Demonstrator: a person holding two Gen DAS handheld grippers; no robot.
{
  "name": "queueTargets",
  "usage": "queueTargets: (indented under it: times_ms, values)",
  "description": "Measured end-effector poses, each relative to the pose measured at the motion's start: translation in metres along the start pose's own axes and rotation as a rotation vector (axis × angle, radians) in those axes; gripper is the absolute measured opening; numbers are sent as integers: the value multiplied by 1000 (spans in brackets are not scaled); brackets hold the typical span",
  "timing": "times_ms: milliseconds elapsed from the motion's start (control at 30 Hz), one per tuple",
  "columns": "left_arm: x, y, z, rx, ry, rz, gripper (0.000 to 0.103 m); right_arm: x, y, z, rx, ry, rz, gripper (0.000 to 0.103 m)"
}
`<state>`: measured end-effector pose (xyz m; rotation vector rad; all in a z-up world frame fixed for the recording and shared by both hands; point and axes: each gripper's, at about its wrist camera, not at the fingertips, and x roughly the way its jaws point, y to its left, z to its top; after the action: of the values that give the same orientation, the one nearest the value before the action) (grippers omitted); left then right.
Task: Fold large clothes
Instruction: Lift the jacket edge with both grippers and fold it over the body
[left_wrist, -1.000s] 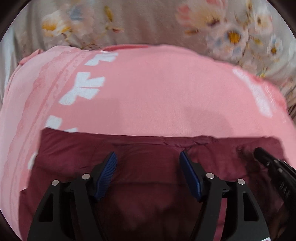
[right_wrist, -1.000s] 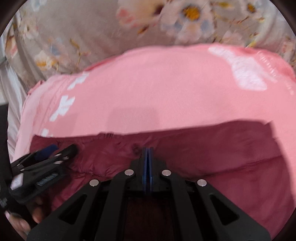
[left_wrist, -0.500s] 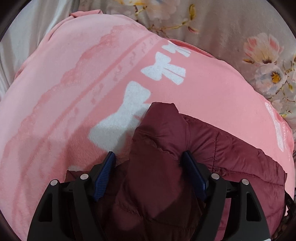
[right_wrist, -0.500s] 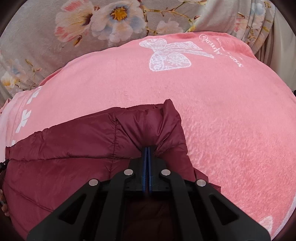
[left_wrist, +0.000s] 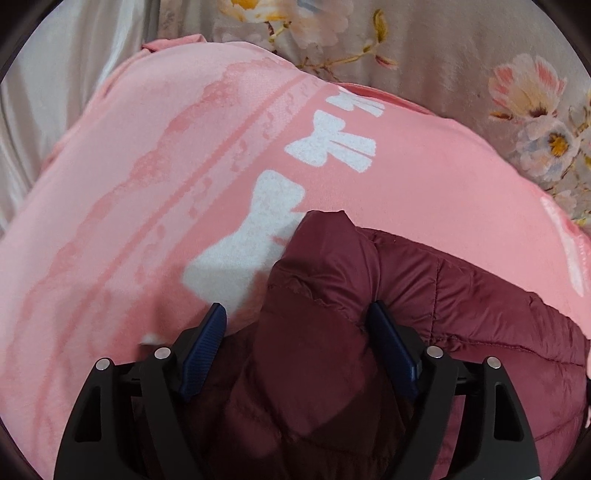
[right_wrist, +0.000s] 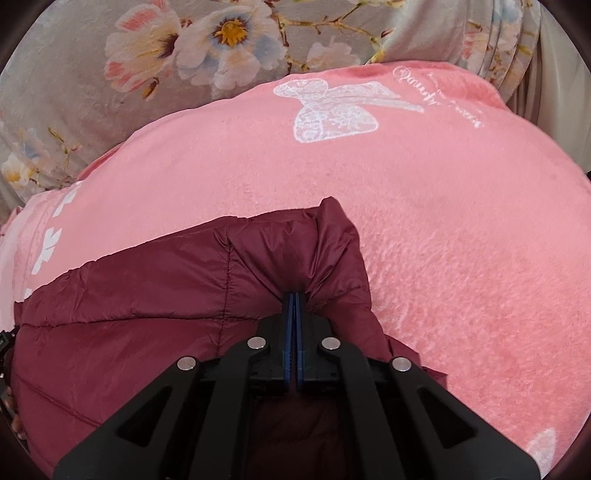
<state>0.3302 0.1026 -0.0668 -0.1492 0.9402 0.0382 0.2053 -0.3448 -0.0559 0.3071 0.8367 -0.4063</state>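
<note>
A maroon quilted puffer jacket (left_wrist: 461, 295) lies on a pink blanket with white bows. In the left wrist view my left gripper (left_wrist: 299, 314) is open, its blue pads on either side of the jacket's left corner, which bulges up between them. In the right wrist view the jacket (right_wrist: 147, 295) spreads to the left, and my right gripper (right_wrist: 294, 297) is shut on its right corner, with the fabric bunched around the blue pads.
The pink blanket (left_wrist: 166, 184) (right_wrist: 443, 240) covers the surface under the jacket. Grey floral bedding (left_wrist: 480, 55) (right_wrist: 110, 74) lies beyond it. Pale fabric (left_wrist: 55, 81) lies at the far left in the left wrist view.
Both grippers swung outward from the jacket's far edge to its corners. The left jaws stay open and the right stays shut on the fabric. Little has moved in the last half second.
</note>
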Motion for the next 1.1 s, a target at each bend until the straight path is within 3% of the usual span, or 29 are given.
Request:
queueTargets:
  times_ms: [133, 300, 433, 600, 900, 1100]
  values:
    - [-60, -25, -18, 57, -62, -54, 71, -61, 47, -19, -74, -49, 161, 6]
    - [-103, -90, -58, 224, -101, -119, 72, -86, 110, -52, -197, -22, 272, 6]
    - [-90, -124, -86, 317, -65, -73, 72, -82, 136, -75, -268, -5, 254, 6]
    - [-73, -133, -108, 331, -65, -22, 74, -74, 145, -90, -323, -25, 195, 6]
    - [-65, -129, -116, 293, -81, -36, 78, -69, 144, -97, -335, -32, 175, 5]
    - [-63, -135, -120, 320, -91, 4, 79, -65, 140, -94, -310, -19, 203, 5]
